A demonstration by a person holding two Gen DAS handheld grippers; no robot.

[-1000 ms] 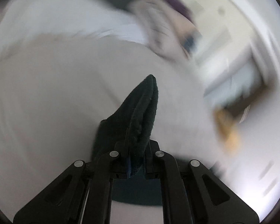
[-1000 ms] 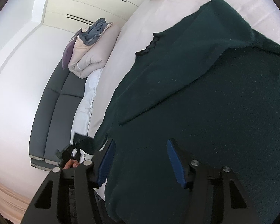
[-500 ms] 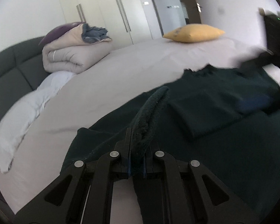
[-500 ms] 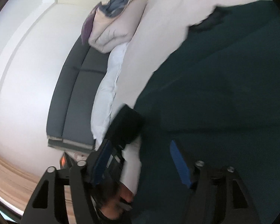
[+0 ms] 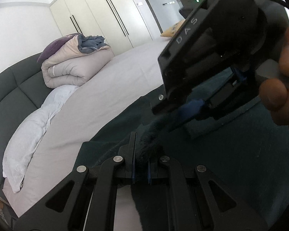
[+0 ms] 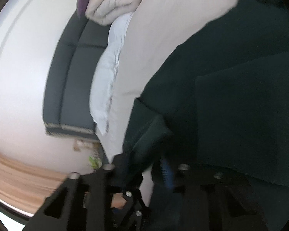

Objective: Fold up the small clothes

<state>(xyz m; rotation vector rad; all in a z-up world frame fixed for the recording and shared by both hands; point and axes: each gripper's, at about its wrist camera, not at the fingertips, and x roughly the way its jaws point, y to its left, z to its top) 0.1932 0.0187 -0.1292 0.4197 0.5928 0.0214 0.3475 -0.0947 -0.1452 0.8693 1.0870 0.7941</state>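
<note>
A dark green fleece garment (image 5: 231, 169) lies spread on the pale bed sheet (image 5: 115, 88), one part folded over itself (image 6: 240, 115). My left gripper (image 5: 141, 154) is shut on a raised fold of its edge (image 5: 150, 134). My right gripper (image 5: 181, 118) reaches in from the upper right, held by a hand (image 5: 279, 88), just ahead of the left one. Its blue pad (image 5: 190, 105) sits by that same fold. In the right wrist view the right gripper (image 6: 145, 165) is blurred and its jaws are closing. A strip of the garment (image 6: 144, 140) lies between them, with a gap still showing.
A rolled beige duvet (image 5: 75, 65) and a white pillow (image 5: 36, 123) lie against the dark grey headboard (image 5: 7, 96) on the left. A yellow cushion (image 5: 171, 30) sits at the bed's far end before cream wardrobes (image 5: 106, 15). Wooden floor (image 6: 19, 173) shows past the bed's edge.
The left gripper has swung over the garment with the fold still in it. The right gripper has moved across to the left gripper, and its wide jaws have narrowed around the fold.
</note>
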